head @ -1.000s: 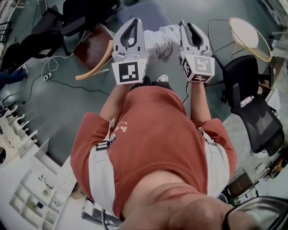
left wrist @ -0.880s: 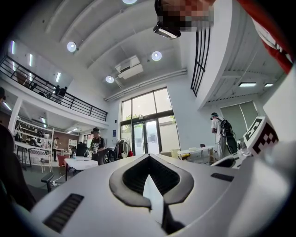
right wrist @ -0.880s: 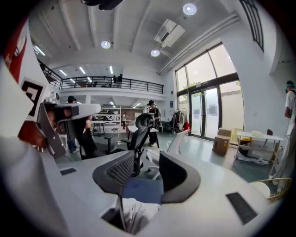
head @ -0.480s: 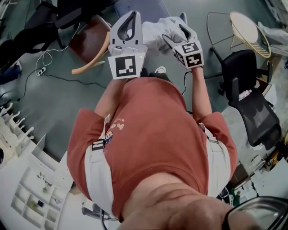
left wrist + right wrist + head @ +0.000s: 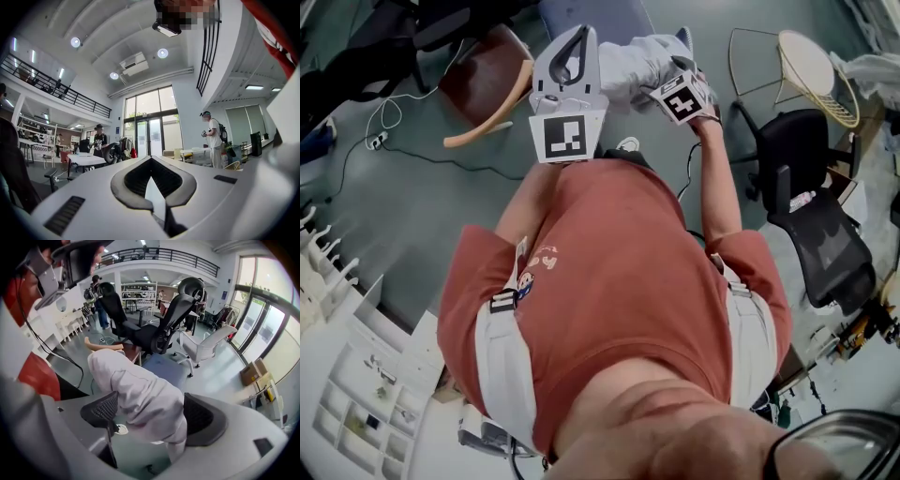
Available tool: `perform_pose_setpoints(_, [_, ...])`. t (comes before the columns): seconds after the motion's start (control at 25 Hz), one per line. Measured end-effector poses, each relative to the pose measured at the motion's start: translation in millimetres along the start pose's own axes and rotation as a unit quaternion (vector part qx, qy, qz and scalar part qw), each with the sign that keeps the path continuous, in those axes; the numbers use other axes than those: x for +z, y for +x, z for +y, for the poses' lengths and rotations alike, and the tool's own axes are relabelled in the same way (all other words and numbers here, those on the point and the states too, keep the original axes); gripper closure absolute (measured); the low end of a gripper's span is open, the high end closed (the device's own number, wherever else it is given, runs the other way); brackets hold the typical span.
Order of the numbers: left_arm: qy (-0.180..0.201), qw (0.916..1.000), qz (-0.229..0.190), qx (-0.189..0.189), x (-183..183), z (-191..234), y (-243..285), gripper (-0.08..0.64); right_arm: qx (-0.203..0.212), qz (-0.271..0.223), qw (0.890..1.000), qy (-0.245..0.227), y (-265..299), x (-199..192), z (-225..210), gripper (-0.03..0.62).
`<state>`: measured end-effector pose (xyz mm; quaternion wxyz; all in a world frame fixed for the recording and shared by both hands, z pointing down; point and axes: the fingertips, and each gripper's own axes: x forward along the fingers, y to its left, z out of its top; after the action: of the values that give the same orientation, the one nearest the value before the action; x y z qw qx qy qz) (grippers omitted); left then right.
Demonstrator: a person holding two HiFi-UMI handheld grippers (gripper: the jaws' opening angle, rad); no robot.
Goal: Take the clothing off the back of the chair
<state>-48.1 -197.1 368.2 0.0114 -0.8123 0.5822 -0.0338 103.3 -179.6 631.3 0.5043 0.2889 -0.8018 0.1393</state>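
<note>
Left claw point(image 5: 579, 34): held level in front of the chest, above the floor. In the left gripper view point(image 5: 151, 161) the jaws are clenched tip to tip, with nothing between them.
Right claw point(image 5: 671, 67): tipped steeply down onto the garment, marker cube facing up. In the right gripper view point(image 5: 150, 414) the jaws stand wide, released. They have just been opening.
Garment point(image 5: 636, 58): pale grey, draped over the chair back and hanging down in soft folds. One thick fold point(image 5: 140, 390) lies between the right claw's jaws and fills most of the gap, not pinched.
Chair point(image 5: 605, 13): blue-grey seat point(image 5: 165, 370), straight ahead of the person, mostly hidden behind both claws in the head view.
Brown chair point(image 5: 487, 86): just left of the garment's chair, with a curved pale wooden back rail.
Black chair point(image 5: 820, 234): office type, well to the right, apart from both claws.
Wire stool point(image 5: 811, 66): round pale rim on thin legs, beyond the black chair.
Cable point(image 5: 412, 161): trails over the grey-green floor point(image 5: 422, 234) at the left.
Person: red shirt point(image 5: 619, 281), both forearms stretched forward.
</note>
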Motion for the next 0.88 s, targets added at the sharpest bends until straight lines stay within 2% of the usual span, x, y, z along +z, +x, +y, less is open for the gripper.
perform_pose_setpoints(0.08, [-0.003,1.0,0.005,0.003,-4,2,0,0.546,-0.018,0.017,0.999,-0.029,9,0,-5,0.187])
perform_pose_setpoints(0.2, [-0.008,0.9999,0.008,0.006,-7,6,0,0.546,-0.009,0.044,0.998,-0.037,25,-7,-1,0.187])
perform_pose_setpoints(0.4, [-0.013,0.9998,0.012,0.009,-12,9,-1,0.546,-0.013,0.056,0.996,-0.067,34,-5,5,0.187])
perform_pose_setpoints(0.88, [-0.019,0.9997,0.017,-0.002,-17,2,3,0.546,-0.047,0.079,0.977,-0.192,42,-1,21,0.19])
